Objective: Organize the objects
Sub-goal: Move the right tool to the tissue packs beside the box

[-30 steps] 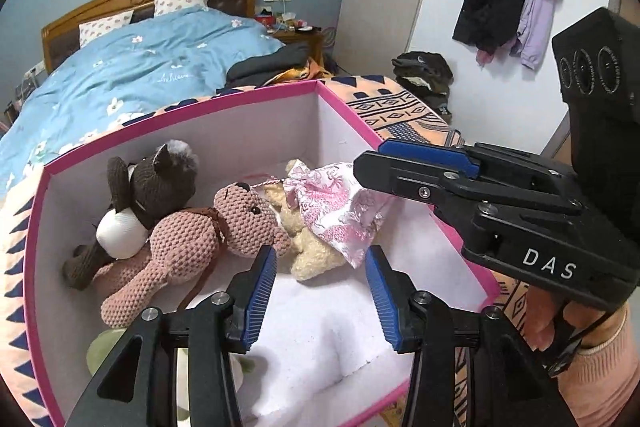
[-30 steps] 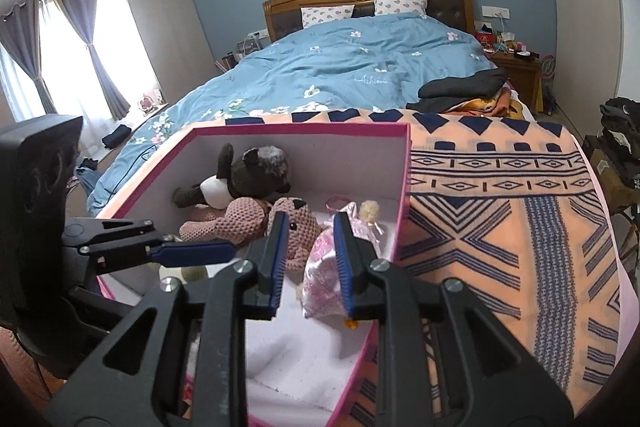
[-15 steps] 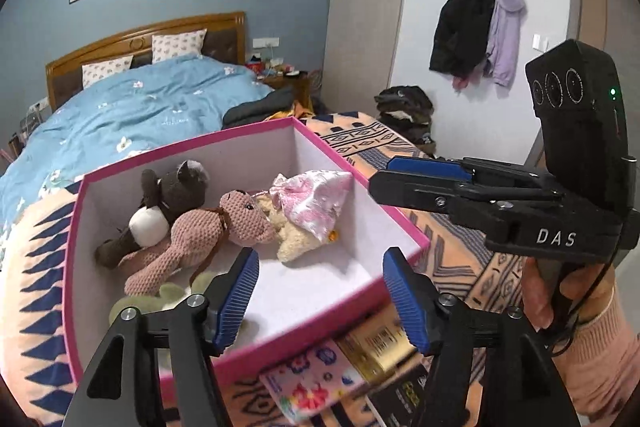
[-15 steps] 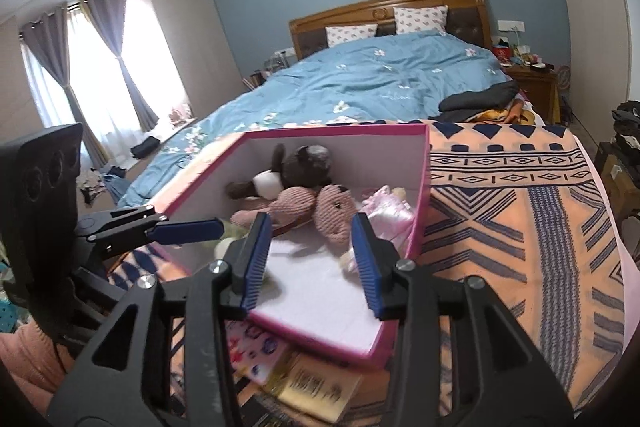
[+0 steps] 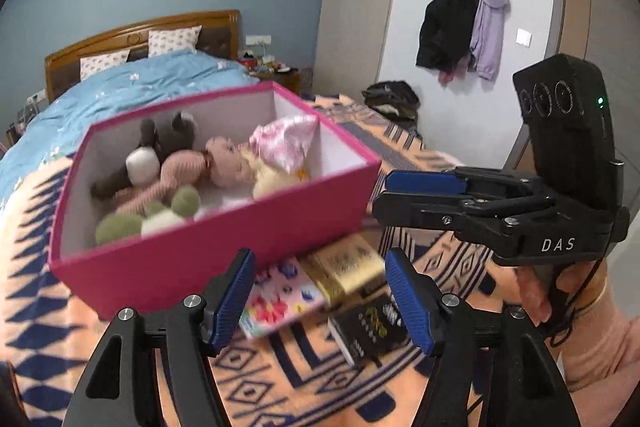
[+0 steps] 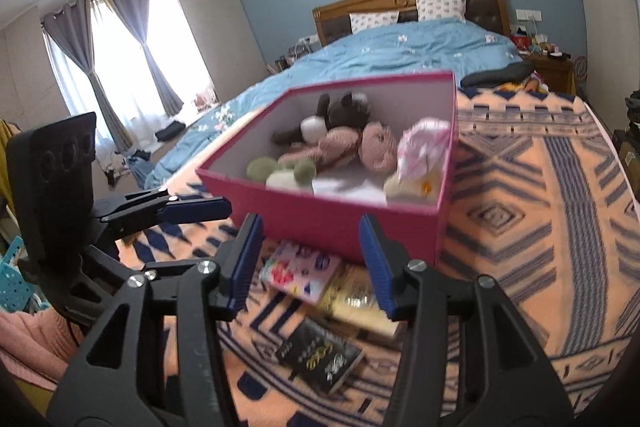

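Note:
A pink box (image 5: 224, 231) (image 6: 332, 215) stands on the patterned blanket and holds several soft toys: a dark brown one (image 5: 168, 139), a pink knitted bear (image 5: 192, 167) (image 6: 360, 147), a doll in a pink dress (image 5: 288, 143) (image 6: 420, 147) and a green and white toy (image 5: 148, 219). In front of the box lie three books: a flowered one (image 5: 280, 299) (image 6: 304, 271), a gold one (image 5: 348, 267) (image 6: 360, 303) and a black one (image 5: 372, 327) (image 6: 320, 355). My left gripper (image 5: 320, 299) is open above the books. My right gripper (image 6: 312, 267) is open beside it.
The orange and navy patterned blanket (image 6: 540, 227) spreads to the right. A bed with a blue duvet (image 6: 400, 47) lies behind the box. Coats (image 5: 460, 23) hang on the wall at right. A blue basket (image 6: 12, 287) sits at far left.
Both grippers have pulled back out of the box and opened wider. The doll in the pink dress stays in the box. The books in front of the box have come into view.

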Available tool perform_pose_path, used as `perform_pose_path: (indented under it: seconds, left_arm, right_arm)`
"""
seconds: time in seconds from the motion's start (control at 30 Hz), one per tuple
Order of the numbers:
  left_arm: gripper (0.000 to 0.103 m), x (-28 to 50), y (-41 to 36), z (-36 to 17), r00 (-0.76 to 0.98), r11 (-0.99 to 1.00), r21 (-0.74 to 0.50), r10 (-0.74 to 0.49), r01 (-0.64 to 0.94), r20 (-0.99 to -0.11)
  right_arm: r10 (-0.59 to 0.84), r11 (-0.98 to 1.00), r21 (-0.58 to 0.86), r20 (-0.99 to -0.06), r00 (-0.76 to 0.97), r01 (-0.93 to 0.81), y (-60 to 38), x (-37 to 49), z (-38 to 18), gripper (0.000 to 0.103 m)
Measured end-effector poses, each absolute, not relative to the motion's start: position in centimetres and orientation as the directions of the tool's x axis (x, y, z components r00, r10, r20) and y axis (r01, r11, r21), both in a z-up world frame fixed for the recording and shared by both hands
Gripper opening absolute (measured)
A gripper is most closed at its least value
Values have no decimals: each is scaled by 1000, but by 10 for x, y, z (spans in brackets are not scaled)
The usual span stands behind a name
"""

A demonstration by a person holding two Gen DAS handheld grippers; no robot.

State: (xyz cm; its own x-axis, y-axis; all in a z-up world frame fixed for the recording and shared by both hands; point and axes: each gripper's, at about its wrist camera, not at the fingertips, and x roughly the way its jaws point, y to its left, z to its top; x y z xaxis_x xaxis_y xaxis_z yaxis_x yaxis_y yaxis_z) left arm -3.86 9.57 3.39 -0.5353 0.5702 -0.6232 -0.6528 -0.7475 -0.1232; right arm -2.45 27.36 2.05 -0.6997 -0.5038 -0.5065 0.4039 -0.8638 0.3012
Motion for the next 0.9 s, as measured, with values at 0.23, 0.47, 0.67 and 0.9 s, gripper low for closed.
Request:
perform_pose_path:
  seconds: [0.23, 0.47, 0.67, 0.9]
  left_arm:
    - [68, -35, 94, 7, -496, -751, -174, 571, -636, -654]
    - [68, -34, 111, -11, -446, -732, -183, 572, -656, -688]
    - [68, -43, 124, -19, -413, -716, -185, 571, -673, -710]
    - [68, -56, 123, -34, -444, -769, -141, 496, -624, -746]
  right_arm:
    - [-465, -885, 312, -579, -670, 345, 280, -16, -12, 52]
    - [-436, -897, 366, -638, -635, 248, 298, -24, -43, 52]
    - [-424, -902, 373, -665, -615, 219, 300, -31, -56, 52]
    - [-438, -892, 409, -673, -596, 193, 306, -39, -64, 52]
